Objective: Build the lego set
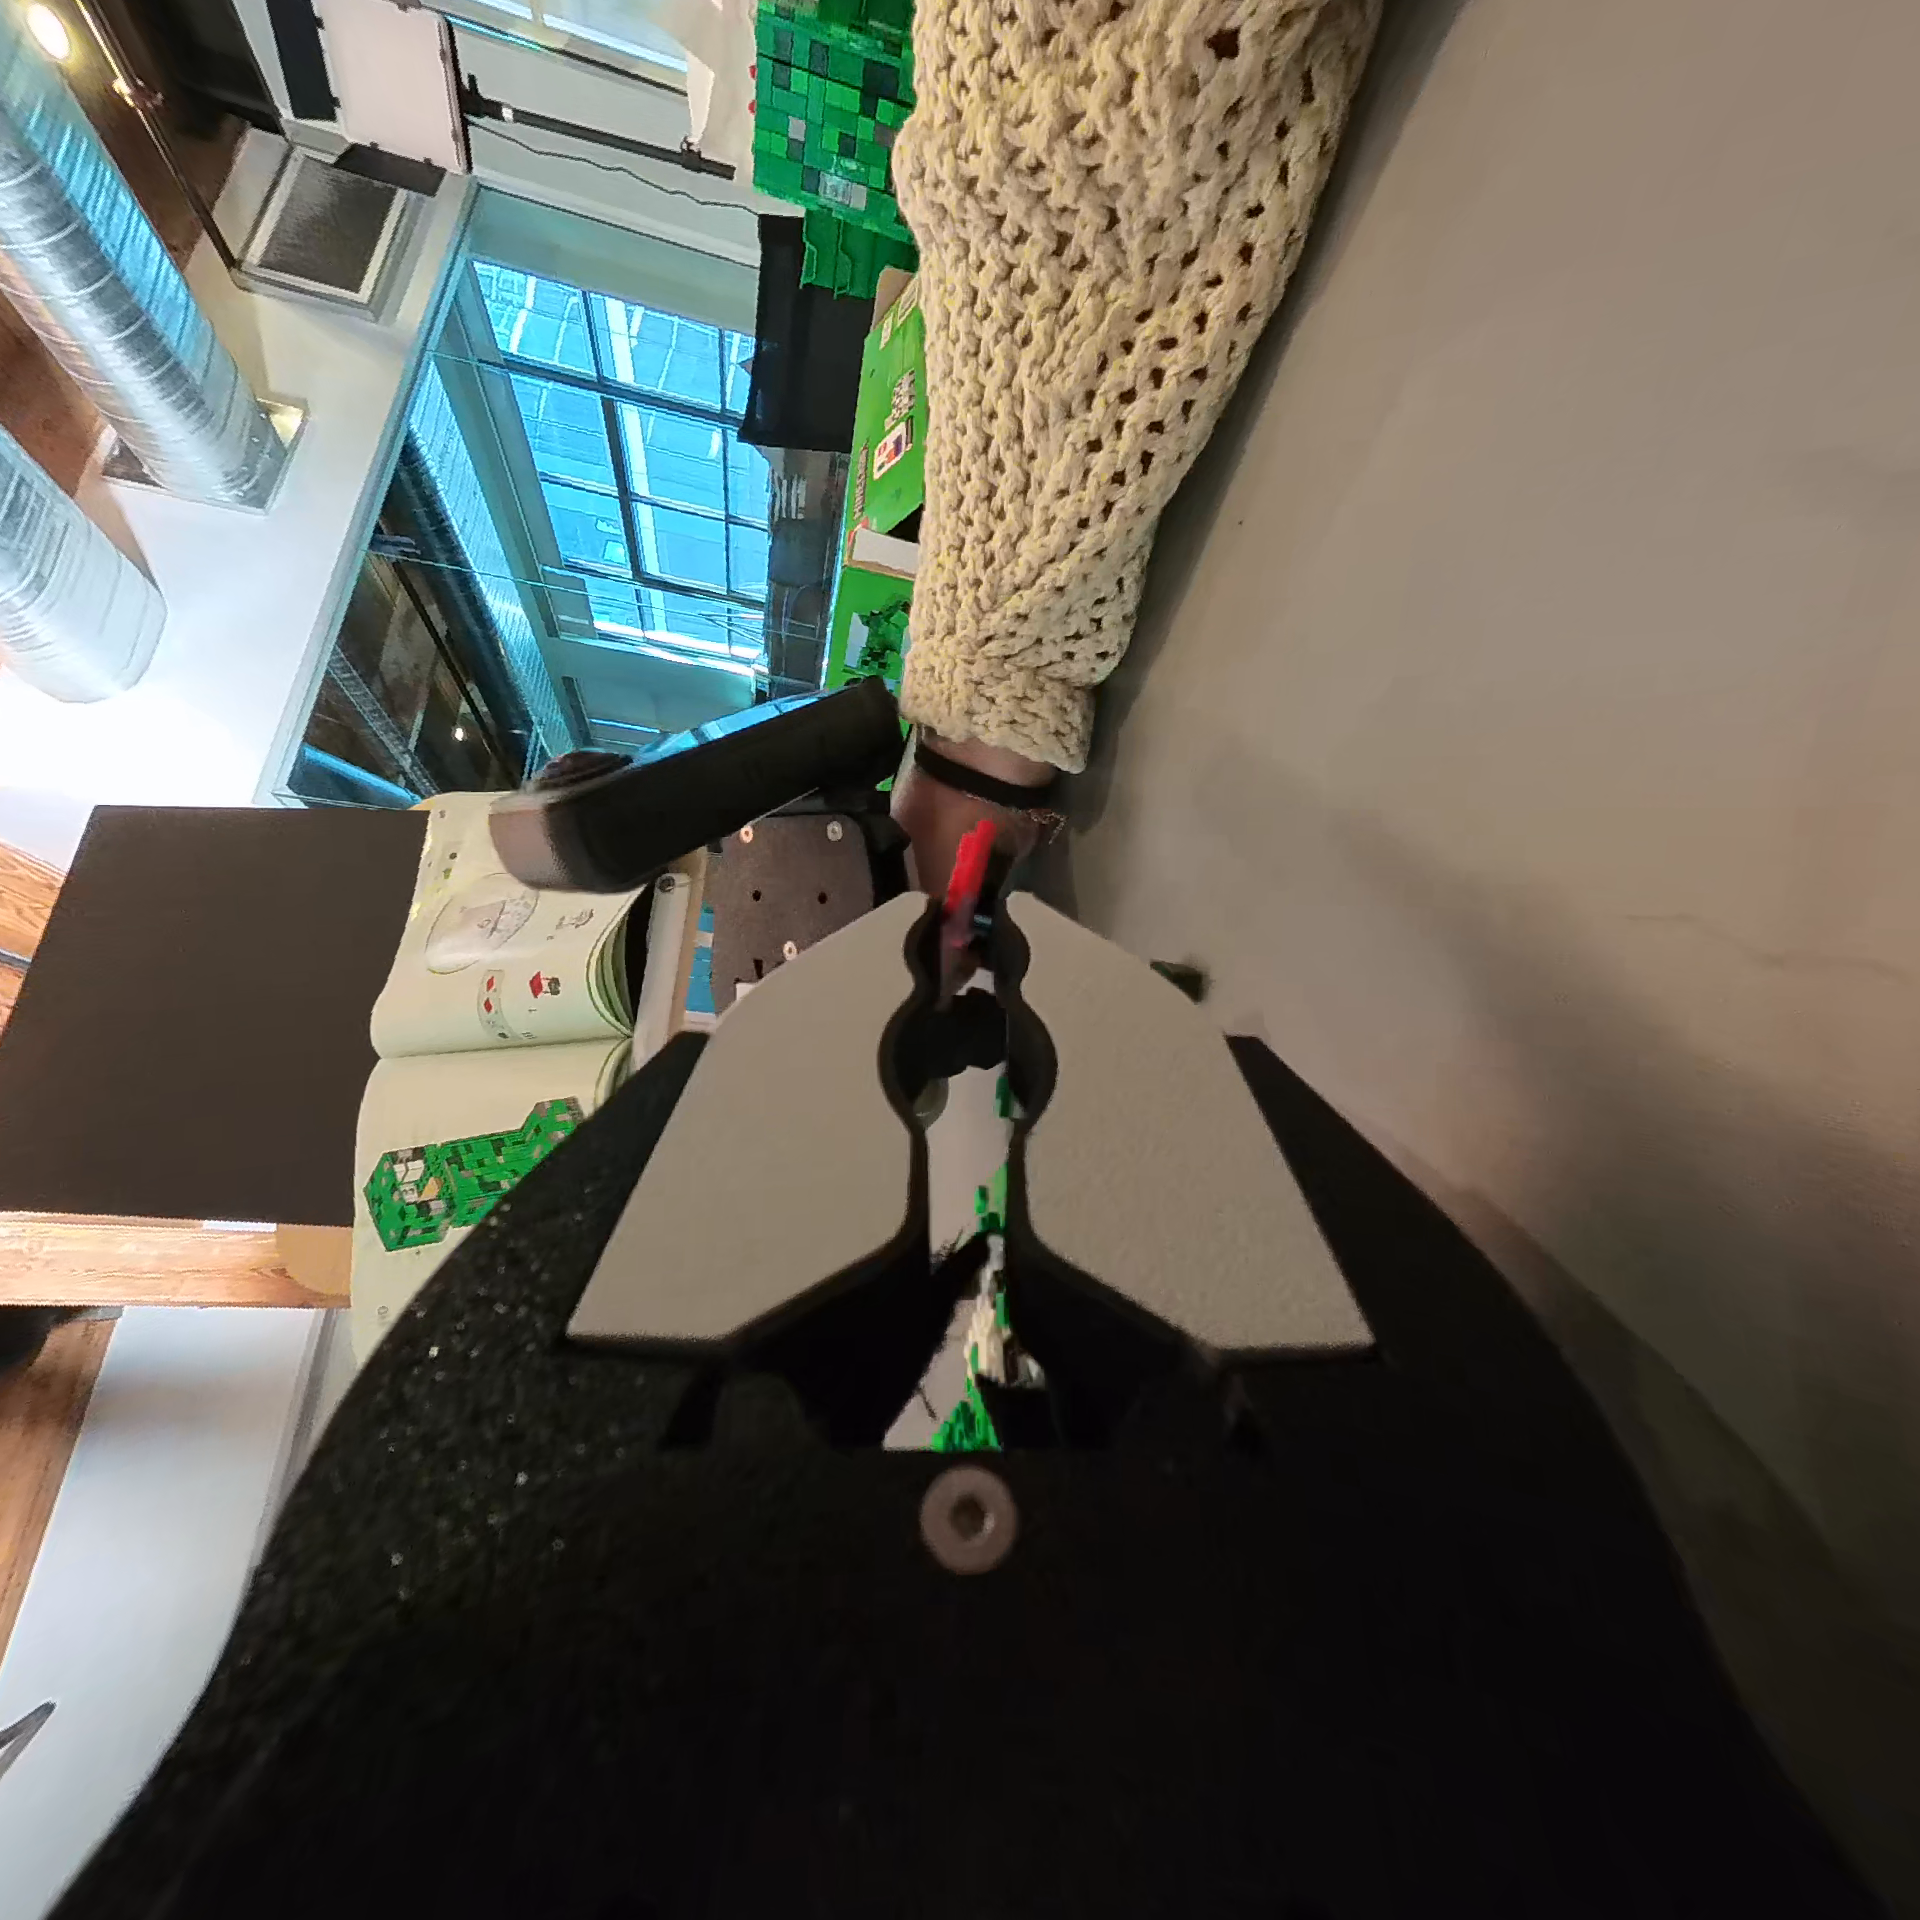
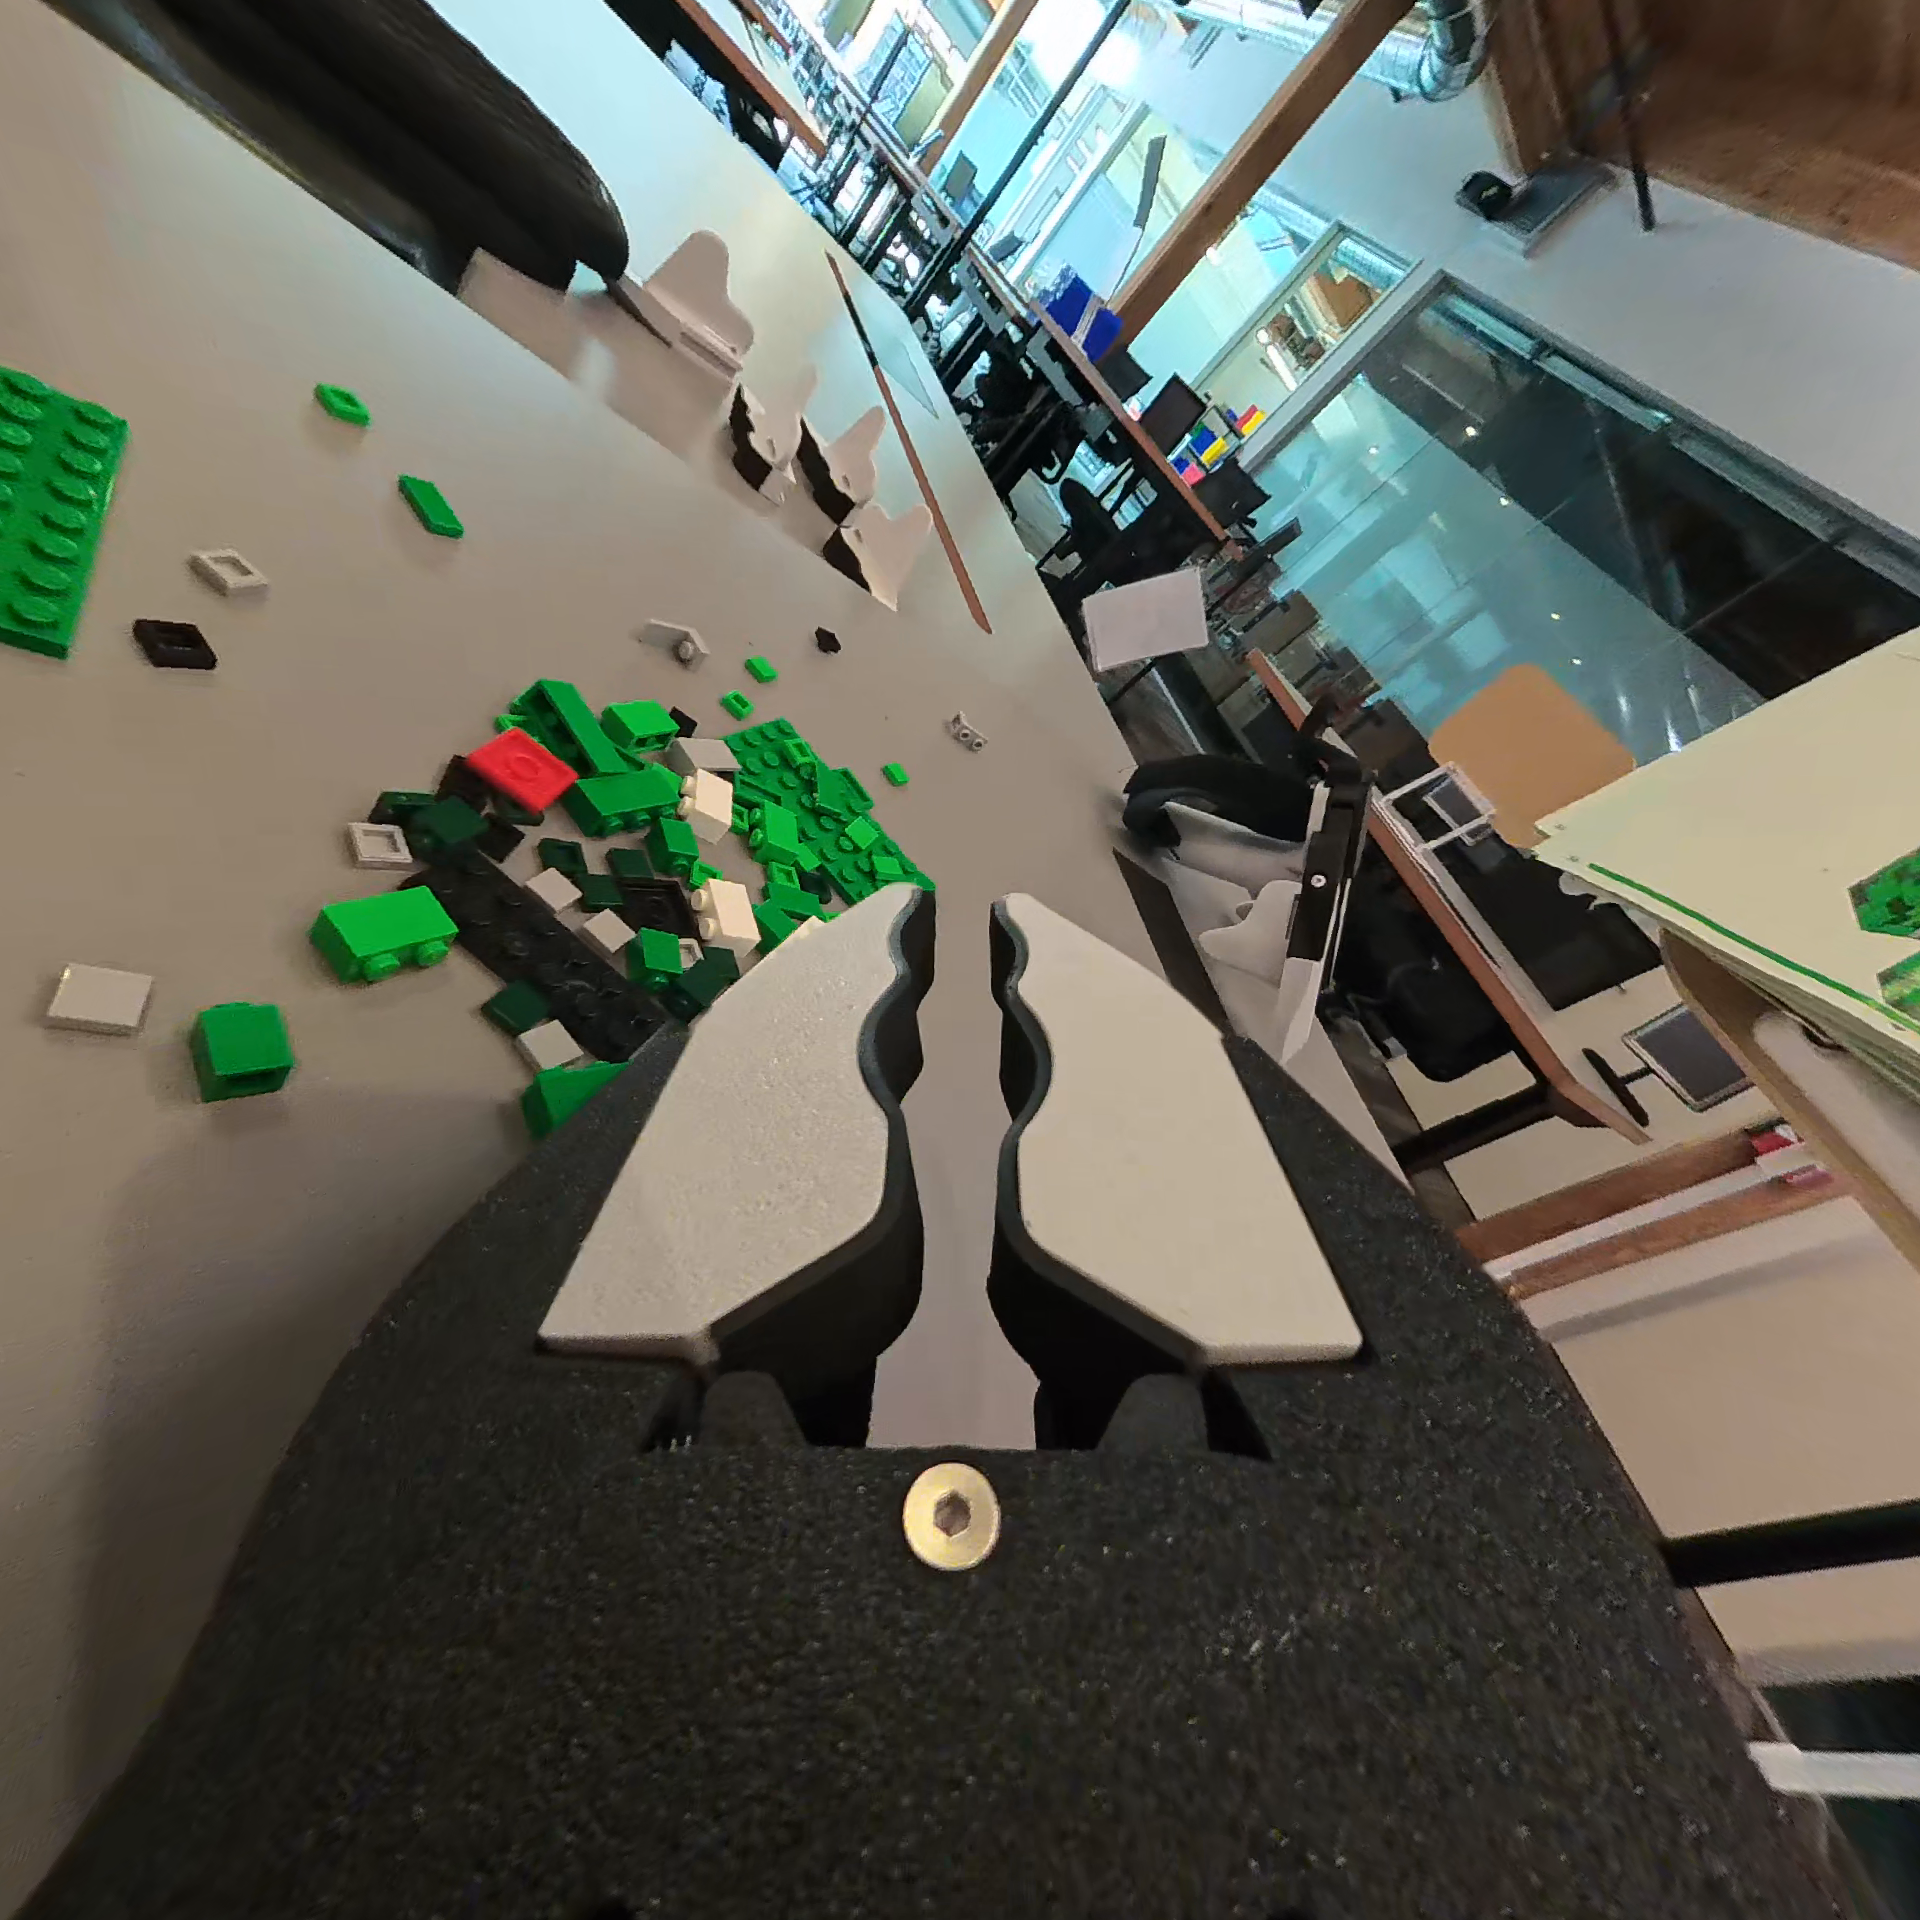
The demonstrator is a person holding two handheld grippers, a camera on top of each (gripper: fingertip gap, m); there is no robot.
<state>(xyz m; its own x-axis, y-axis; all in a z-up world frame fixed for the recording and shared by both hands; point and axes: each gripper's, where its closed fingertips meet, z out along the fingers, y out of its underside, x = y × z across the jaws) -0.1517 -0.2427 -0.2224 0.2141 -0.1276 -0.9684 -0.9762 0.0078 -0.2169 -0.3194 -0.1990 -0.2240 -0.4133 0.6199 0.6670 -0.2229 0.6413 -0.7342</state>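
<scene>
the left claw [image 1: 968, 940] is pinching a red lego piece [image 1: 968, 868] at its tips, near a cream knit sleeve [image 1: 1049, 364]. the right claw [image 2: 961, 925] is hanging slightly parted and empty over the grey counter [image 2: 208, 1195], just beside a pile of green, black and white lego bricks [image 2: 634, 862].

The left tool [image 1: 968, 935] pinches a small red piece [image 1: 968, 864] at its tips. Beyond it, a hand [image 1: 951, 805] in a cream knit sleeve [image 1: 1060, 364] grips the other tool [image 1: 790, 904] beside an open instruction booklet [image 1: 488, 997] on the grey counter [image 1: 1507, 623].

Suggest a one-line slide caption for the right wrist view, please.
Right gripper, jaws slightly apart and empty, hovers beside a loose pile of green, black and white bricks on the grey table.
</scene>
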